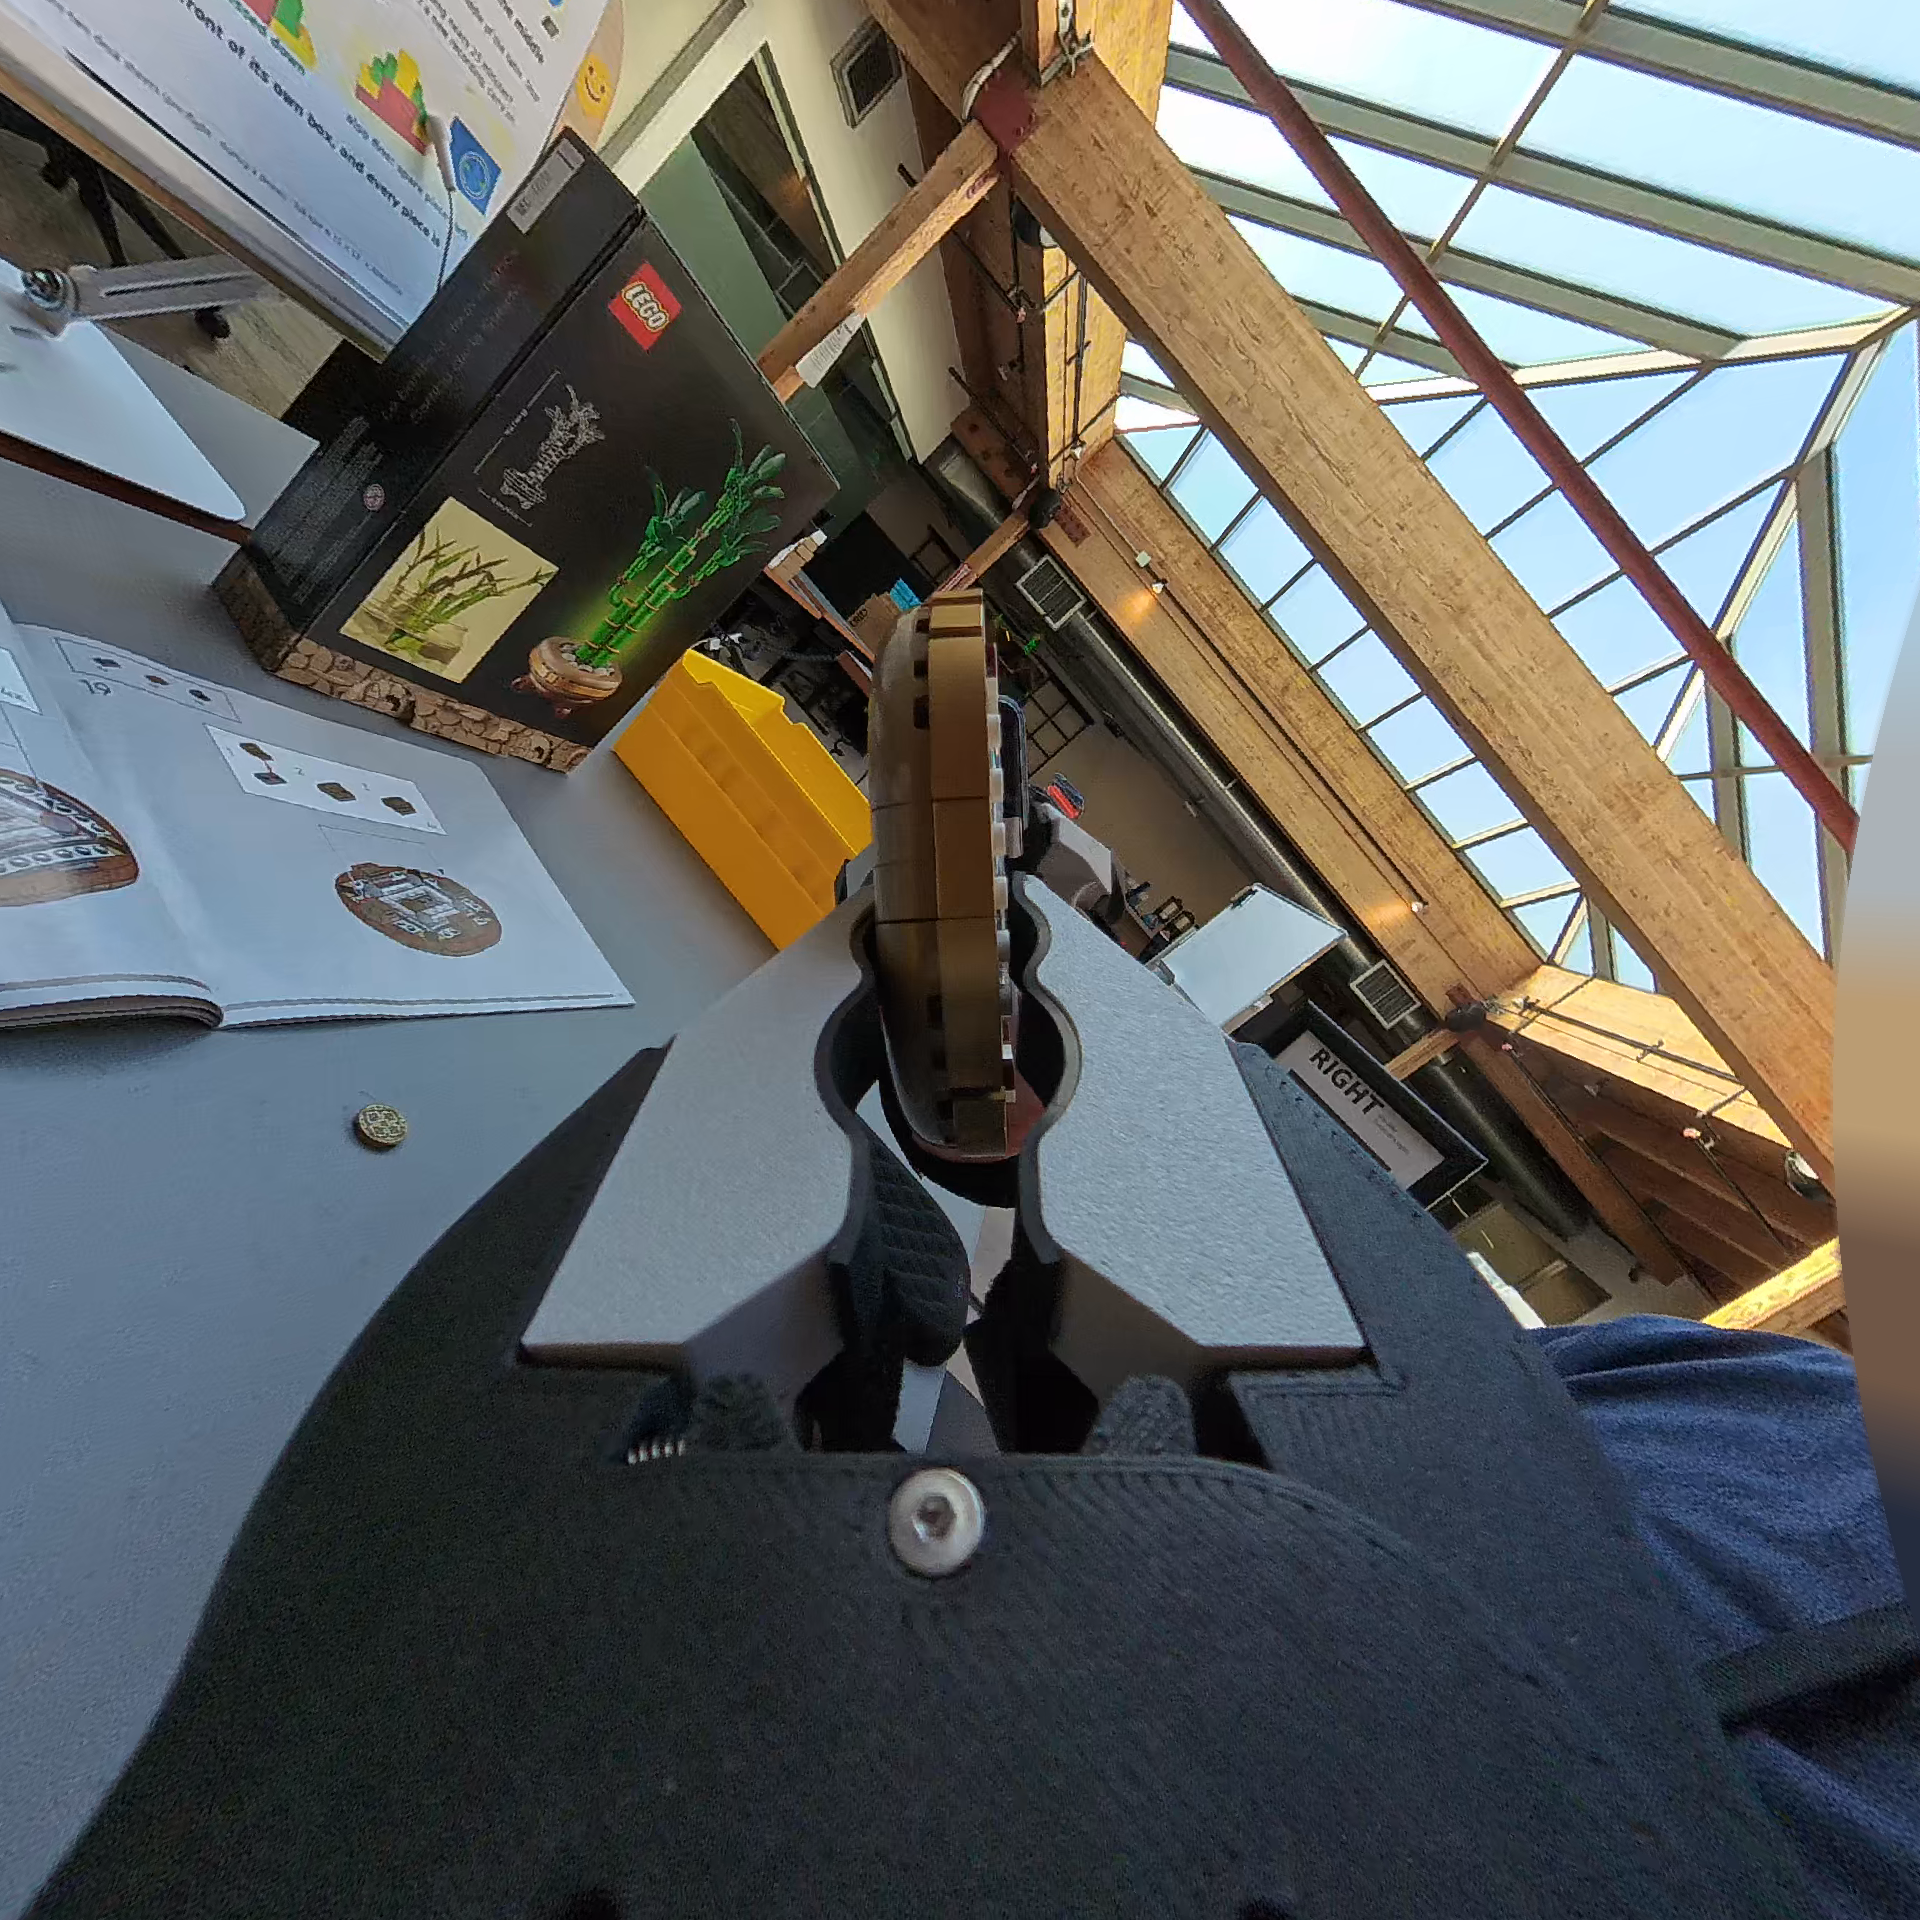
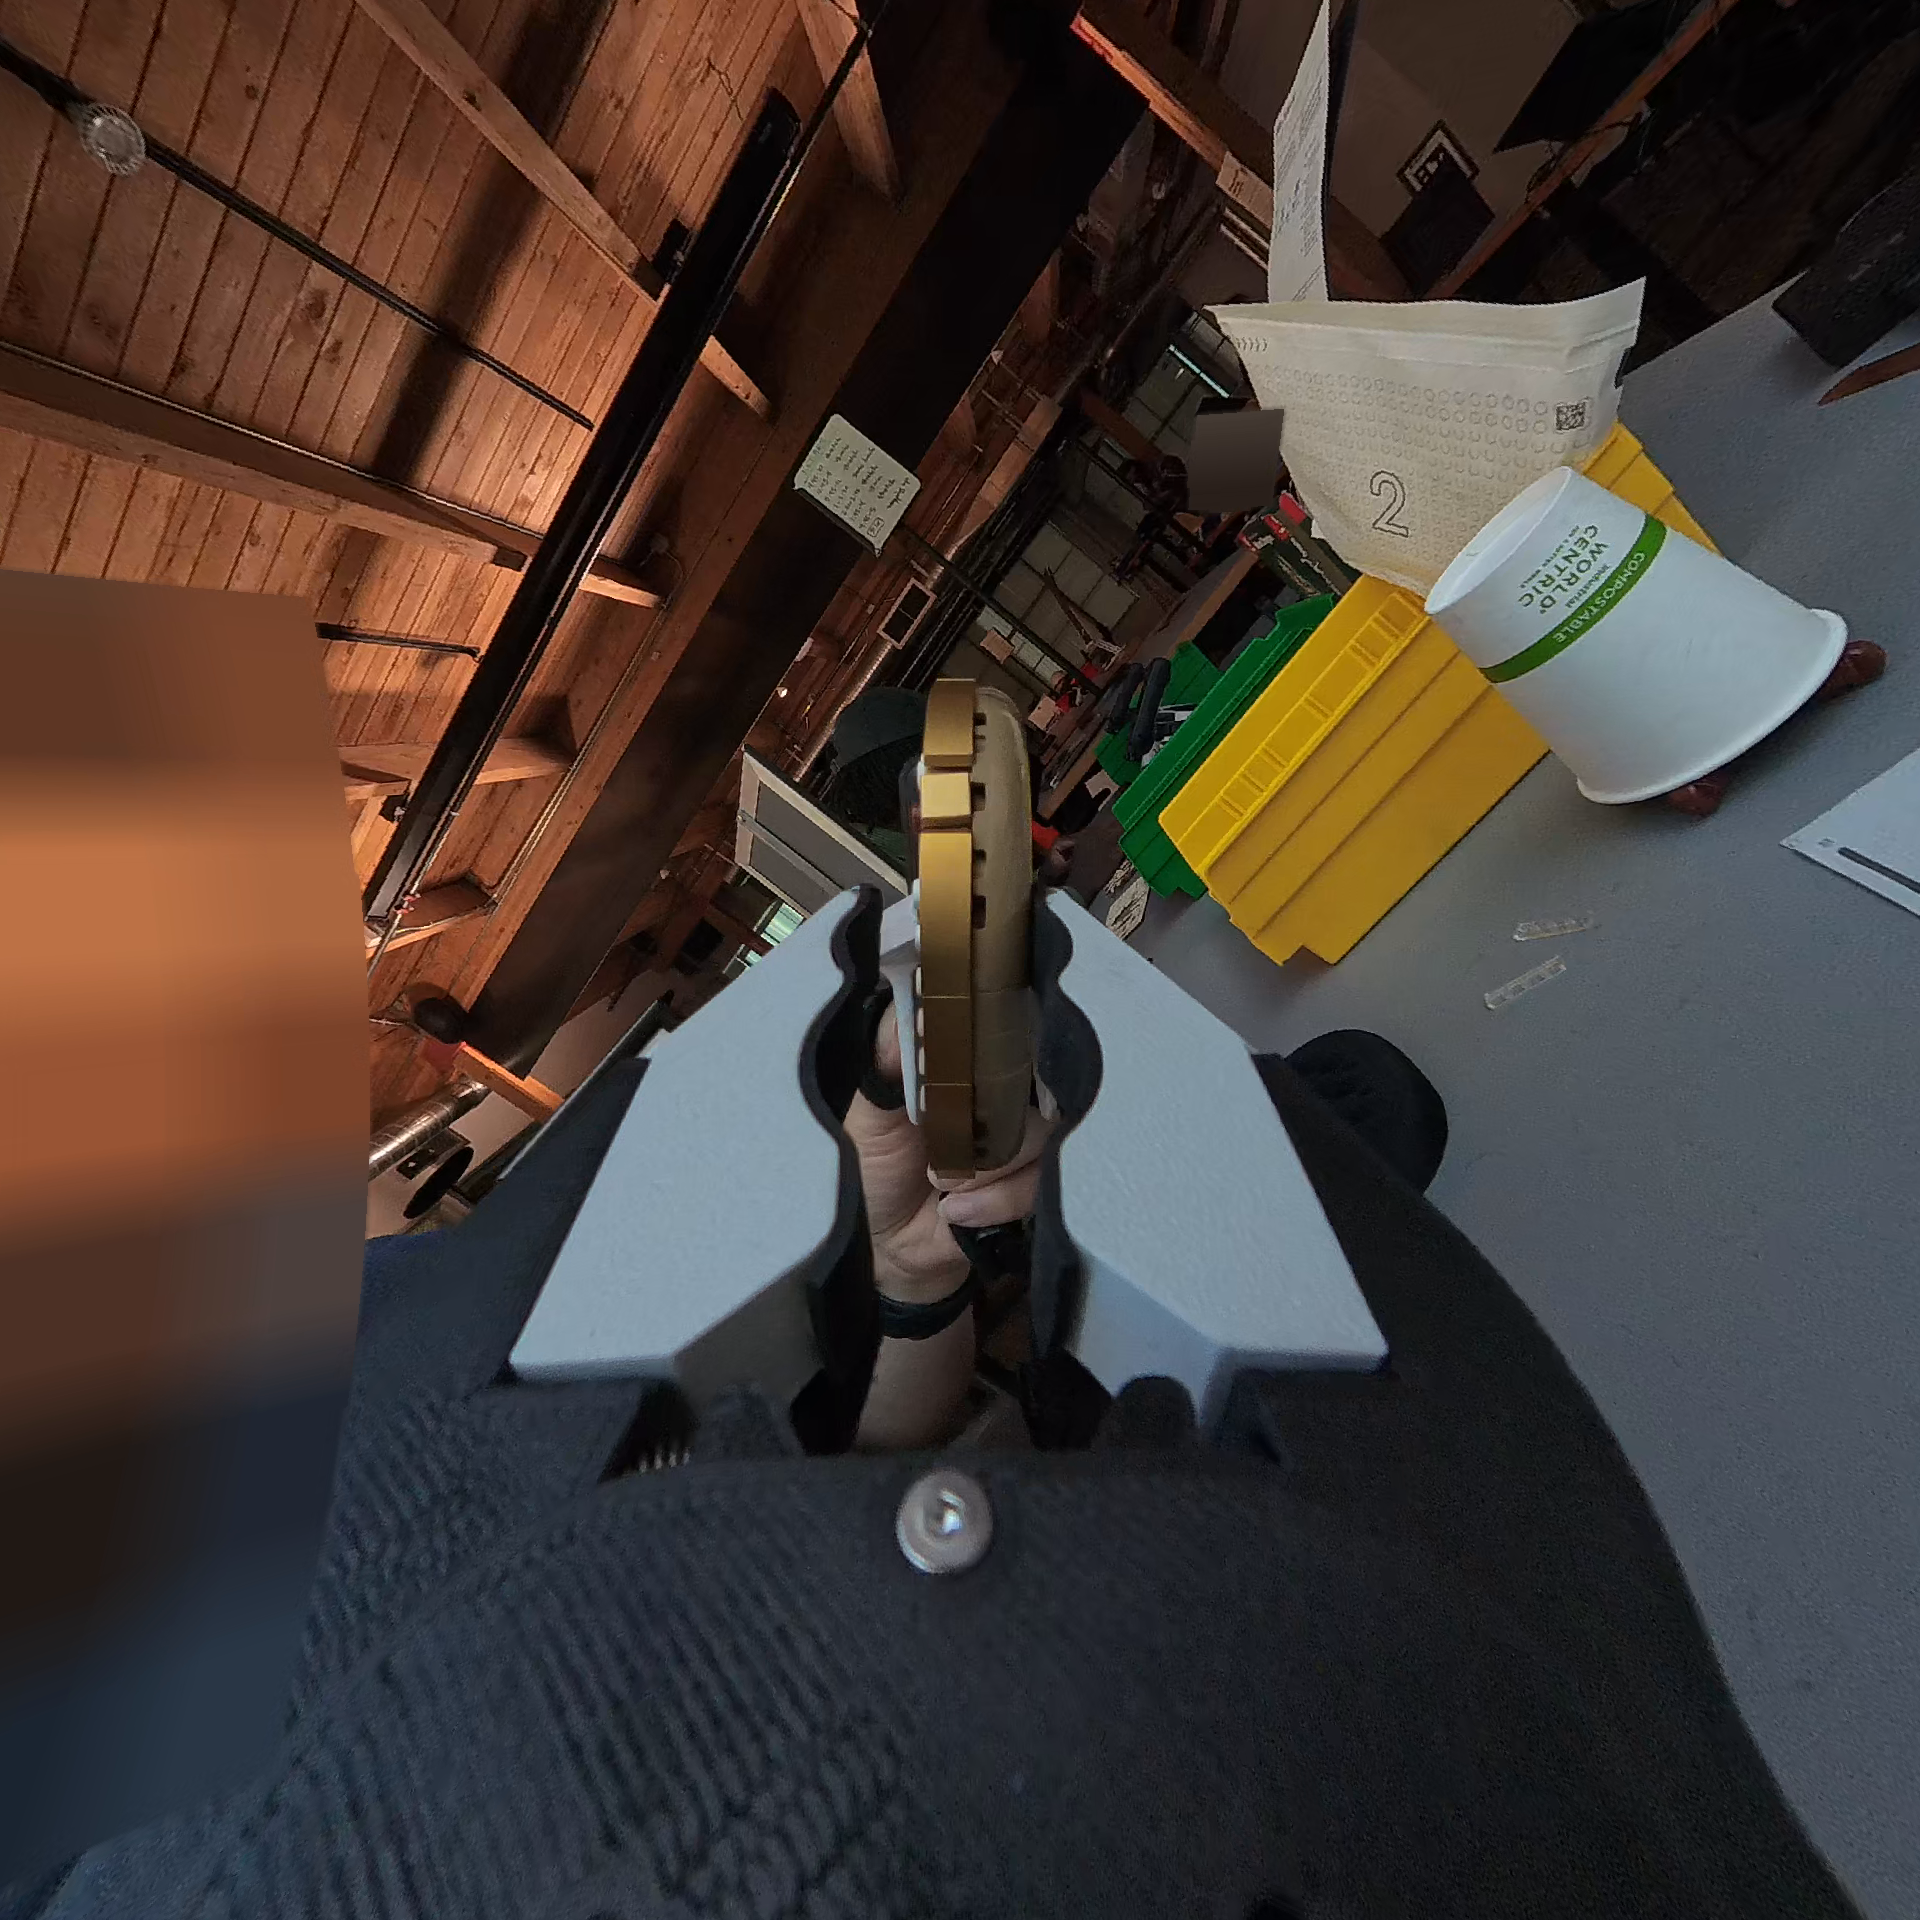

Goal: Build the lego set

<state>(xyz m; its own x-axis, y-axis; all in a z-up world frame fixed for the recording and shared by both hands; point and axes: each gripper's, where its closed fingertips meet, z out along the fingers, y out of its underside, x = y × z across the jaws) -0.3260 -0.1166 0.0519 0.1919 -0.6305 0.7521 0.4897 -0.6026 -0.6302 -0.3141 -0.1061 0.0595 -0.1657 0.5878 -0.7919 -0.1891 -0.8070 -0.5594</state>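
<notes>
On the table [image 1: 156, 1299] the open booklet [image 1: 312, 894] lies before the box [image 1: 520, 499], a bin [image 1: 748, 790] to the right

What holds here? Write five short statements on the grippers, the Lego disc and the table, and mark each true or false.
1. Both grippers, left and right, clamp the gold disc. True.
2. The disc lies flat on the table. False: it is held edge-on in the air.
3. The booklet lies open. True.
4. The paper cup stands upright. False: it is upside down, beside the yellow bin.
5. The Lego box lies flat. False: it stands on the table.
</notes>
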